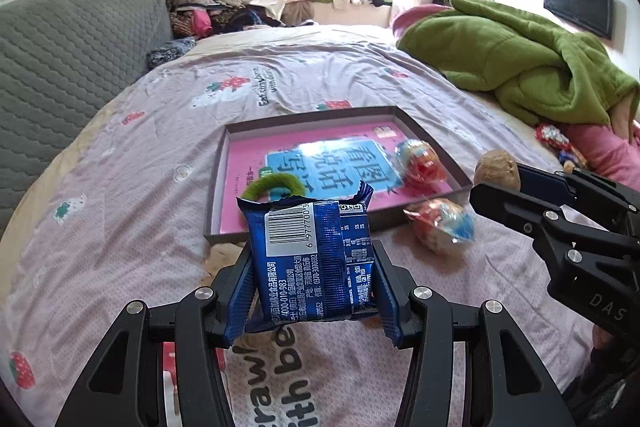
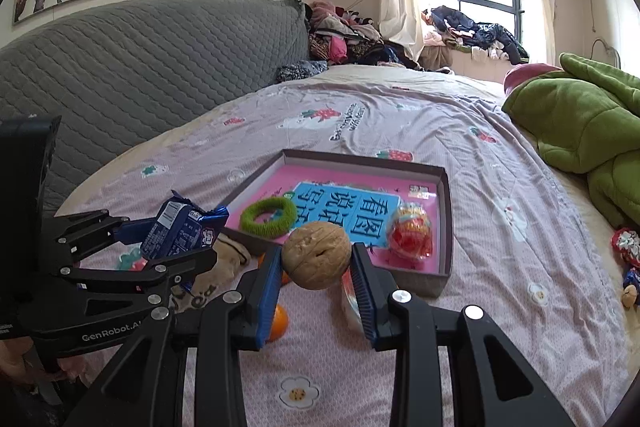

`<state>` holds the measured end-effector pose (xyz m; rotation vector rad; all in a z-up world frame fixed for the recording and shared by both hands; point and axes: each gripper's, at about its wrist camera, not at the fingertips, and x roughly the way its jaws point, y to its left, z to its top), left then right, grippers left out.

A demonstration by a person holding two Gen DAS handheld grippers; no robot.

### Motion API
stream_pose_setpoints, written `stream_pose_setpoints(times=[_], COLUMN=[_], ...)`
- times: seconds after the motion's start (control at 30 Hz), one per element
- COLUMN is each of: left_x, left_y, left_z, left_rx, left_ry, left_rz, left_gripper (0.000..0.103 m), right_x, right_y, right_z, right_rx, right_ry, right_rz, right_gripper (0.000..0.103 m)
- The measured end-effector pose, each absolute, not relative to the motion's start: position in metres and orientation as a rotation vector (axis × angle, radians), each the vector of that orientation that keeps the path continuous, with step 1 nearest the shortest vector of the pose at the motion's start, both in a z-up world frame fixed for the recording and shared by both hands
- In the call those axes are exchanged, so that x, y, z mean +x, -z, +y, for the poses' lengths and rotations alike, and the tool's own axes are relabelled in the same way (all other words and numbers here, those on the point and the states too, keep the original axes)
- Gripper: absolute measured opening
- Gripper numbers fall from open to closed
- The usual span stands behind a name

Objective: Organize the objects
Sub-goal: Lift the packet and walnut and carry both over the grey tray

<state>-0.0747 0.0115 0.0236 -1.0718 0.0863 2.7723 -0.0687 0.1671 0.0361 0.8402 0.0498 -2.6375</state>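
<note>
My left gripper (image 1: 314,283) is shut on a blue snack packet (image 1: 316,259), held above the bed just in front of the shallow box (image 1: 224,187); it also shows in the right wrist view (image 2: 180,231). My right gripper (image 2: 316,267) is shut on a walnut (image 2: 317,254), held near the box's front edge; the walnut also shows in the left wrist view (image 1: 497,171). The box (image 2: 446,223) holds a pink book (image 2: 344,203), a green fuzzy ring (image 2: 268,217) and a wrapped red sweet (image 2: 410,237).
Another wrapped sweet (image 1: 442,225) lies on the pink bedspread just outside the box. An orange (image 2: 278,323) lies under my right gripper. A green blanket (image 1: 516,55) is heaped at the right, a grey headboard (image 1: 68,55) at the left, small toys (image 2: 628,259) at the far right.
</note>
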Motion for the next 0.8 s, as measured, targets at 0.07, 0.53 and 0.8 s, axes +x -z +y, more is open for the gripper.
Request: stream_pose_setpoints(times=[0.07,0.53,0.8], left_x=[-0.077,-0.1,-0.11], left_y=[-0.025,-0.048,-0.055], left_z=[0.009,-0.016,-0.027], left_rx=[-1.068,-0.998,-0.97], left_ry=[-2.777,-2.847,-2.877], left_rz=[0.079,0.093,0.093], left_gripper=[0.054,0.054,0.054], right_x=[-0.073,-0.09,-0.098], right_y=[-0.04,-0.061,-0.076], right_z=[0.165,0.148,0.143], right_rx=[0.828,0.749,0.699], right_ry=[2.639,2.642,2.655], right_rz=[0.05,0.064,0.063], right_gripper=[0.035,0.035,0.035])
